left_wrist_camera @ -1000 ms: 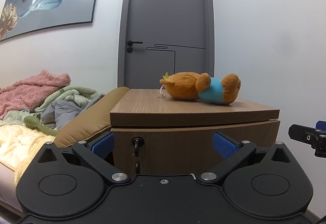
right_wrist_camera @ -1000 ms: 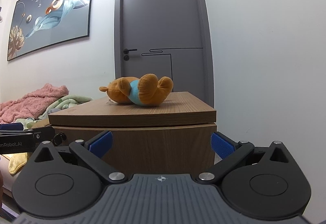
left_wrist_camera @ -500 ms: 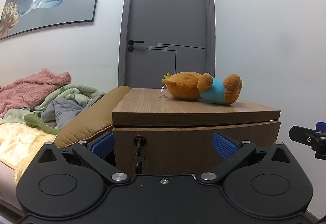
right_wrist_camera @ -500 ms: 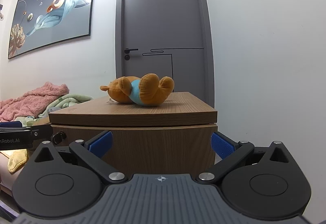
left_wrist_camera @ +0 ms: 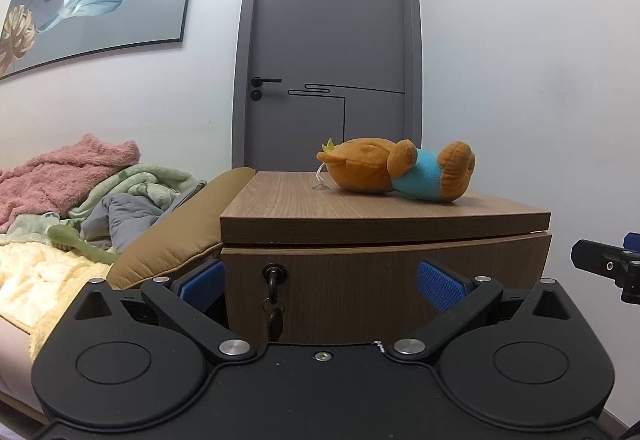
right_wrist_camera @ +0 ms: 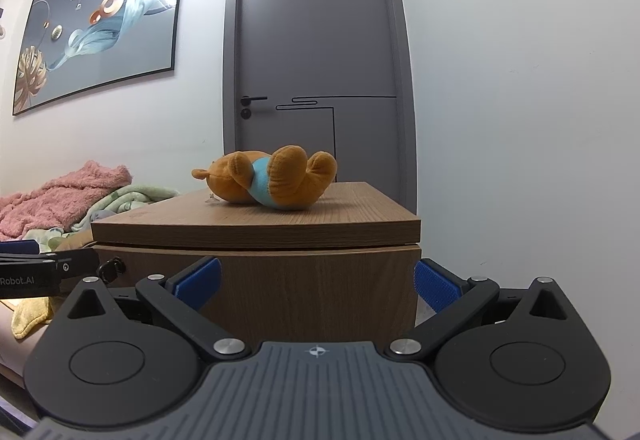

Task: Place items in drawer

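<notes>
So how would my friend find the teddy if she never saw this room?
Find the grey door, then the wooden bedside cabinet in front of it, beside the bed. Lying on its side on the cabinet's top is the plush toy. It is the only thing up there: orange-brown and fuzzy, wearing a bright blue top, unlike the pink and green blankets heaped on the bed.

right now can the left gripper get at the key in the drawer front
Probably yes. The left gripper is open, and the key hangs on the closed drawer front between its fingers with nothing in between.
</notes>
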A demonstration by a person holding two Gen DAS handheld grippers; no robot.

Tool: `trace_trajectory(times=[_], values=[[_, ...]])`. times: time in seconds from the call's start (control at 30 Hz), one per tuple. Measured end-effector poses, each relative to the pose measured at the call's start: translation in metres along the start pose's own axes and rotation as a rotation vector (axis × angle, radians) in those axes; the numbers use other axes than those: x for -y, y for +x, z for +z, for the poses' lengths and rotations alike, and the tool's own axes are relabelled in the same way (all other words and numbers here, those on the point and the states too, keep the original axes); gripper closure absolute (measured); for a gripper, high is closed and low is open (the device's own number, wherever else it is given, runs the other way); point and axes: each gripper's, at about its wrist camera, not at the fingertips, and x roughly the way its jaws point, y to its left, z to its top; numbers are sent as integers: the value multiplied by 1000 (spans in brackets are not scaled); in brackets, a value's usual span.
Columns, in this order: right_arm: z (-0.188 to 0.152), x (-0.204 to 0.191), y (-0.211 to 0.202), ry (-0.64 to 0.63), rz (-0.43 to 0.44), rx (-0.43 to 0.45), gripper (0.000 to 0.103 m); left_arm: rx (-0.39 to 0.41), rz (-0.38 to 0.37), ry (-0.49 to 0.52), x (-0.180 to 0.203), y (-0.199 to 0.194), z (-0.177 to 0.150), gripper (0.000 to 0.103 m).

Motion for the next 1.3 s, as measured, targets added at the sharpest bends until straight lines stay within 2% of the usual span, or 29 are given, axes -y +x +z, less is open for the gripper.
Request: trace_trajectory(times=[0.43,0.47,0.53,0.63,0.9,1.3], values=[[-7,14,4,-1,16,-5,0,-2,-3,5,0,-1,-1,1],[-3,10,4,-4,13,-6,0,-2,-4,5,0,-2,-1,1],[27,-25,-1,-14,-3,-11,0,-1,-4,5,0,-2,-1,1],[21,-38,-13,-16,-16,-10,0,-1,-2,7,0,-2,-1,1],[18,-34,-12,-10,-12,-6,0,-23,-3,-18,-7,2,-2,1],[19,-28,-14,2,-7,1,0,-17,26,-5,-13,0,-3,1]])
